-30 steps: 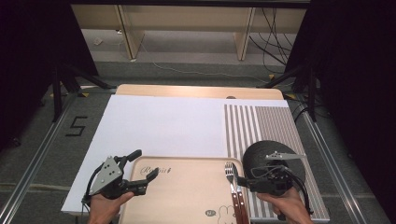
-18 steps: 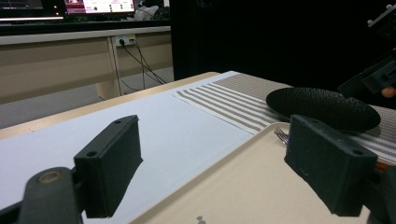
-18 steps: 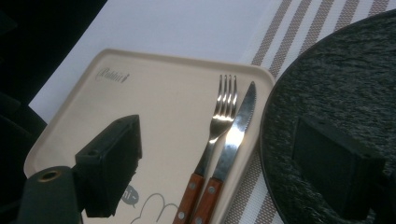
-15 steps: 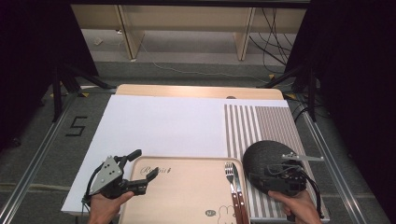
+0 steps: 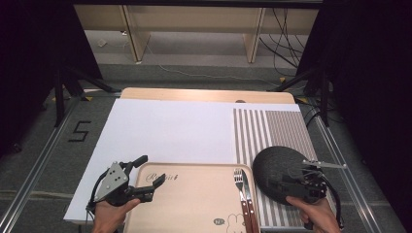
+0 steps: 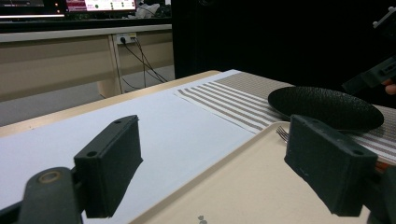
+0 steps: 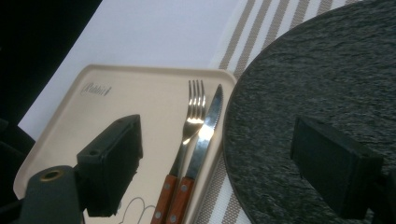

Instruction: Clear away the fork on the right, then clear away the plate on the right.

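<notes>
A beige tray (image 5: 194, 204) lies at the near edge of the table, with a fork (image 5: 238, 178) and a wooden-handled knife (image 5: 246, 191) side by side along its right side. To its right a black round plate (image 5: 277, 167) rests on a striped placemat (image 5: 272, 128). My left gripper (image 5: 149, 170) stands open over the tray's left corner, holding nothing. My right gripper (image 5: 284, 180) hovers open above the plate. In the right gripper view, the right gripper (image 7: 219, 140) spans the fork (image 7: 194, 116), the knife (image 7: 205, 130) and the plate's edge (image 7: 299, 84). The left gripper (image 6: 217, 149) looks across the tray (image 6: 243, 182) toward the plate (image 6: 327, 107).
A white sheet (image 5: 170, 126) covers most of the wooden table (image 5: 204, 94). Dark curtains hang on both sides. Table legs and cables stand on the floor beyond the far edge. A "5" mark (image 5: 80, 131) is taped on the floor at the left.
My right gripper has drawn back to the right, from beside the cutlery to over the plate. The left gripper has stayed where it was.
</notes>
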Available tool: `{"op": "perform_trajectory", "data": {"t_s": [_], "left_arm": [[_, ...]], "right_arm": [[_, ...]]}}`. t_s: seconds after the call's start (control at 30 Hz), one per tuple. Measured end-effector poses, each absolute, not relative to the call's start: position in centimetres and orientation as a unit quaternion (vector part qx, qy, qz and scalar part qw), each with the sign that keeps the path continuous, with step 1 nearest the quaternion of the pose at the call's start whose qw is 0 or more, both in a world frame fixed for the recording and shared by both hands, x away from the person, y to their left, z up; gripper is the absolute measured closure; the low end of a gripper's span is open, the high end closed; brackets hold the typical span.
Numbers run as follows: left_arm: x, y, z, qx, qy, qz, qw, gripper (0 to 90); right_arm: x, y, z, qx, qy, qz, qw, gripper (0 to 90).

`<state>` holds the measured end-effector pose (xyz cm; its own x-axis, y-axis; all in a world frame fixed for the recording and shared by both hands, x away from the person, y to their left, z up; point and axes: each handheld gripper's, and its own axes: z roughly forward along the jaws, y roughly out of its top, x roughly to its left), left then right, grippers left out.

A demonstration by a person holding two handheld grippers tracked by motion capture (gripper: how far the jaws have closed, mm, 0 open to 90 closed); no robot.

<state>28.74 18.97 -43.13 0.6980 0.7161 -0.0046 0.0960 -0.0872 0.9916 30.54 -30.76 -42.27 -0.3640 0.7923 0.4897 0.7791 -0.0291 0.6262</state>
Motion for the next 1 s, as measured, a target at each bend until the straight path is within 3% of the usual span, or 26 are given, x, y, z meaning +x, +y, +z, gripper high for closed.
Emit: {"op": "perform_trajectory", "data": {"t_s": [1.0], "left_arm": [[28.7, 18.9, -43.1, 0.691, 0.295, 0.254, 0.610, 17.5]], "right_arm": [[30.8, -34.3, -43.2, 0.612, 0.653, 0.445, 0.015, 18.7]]}}
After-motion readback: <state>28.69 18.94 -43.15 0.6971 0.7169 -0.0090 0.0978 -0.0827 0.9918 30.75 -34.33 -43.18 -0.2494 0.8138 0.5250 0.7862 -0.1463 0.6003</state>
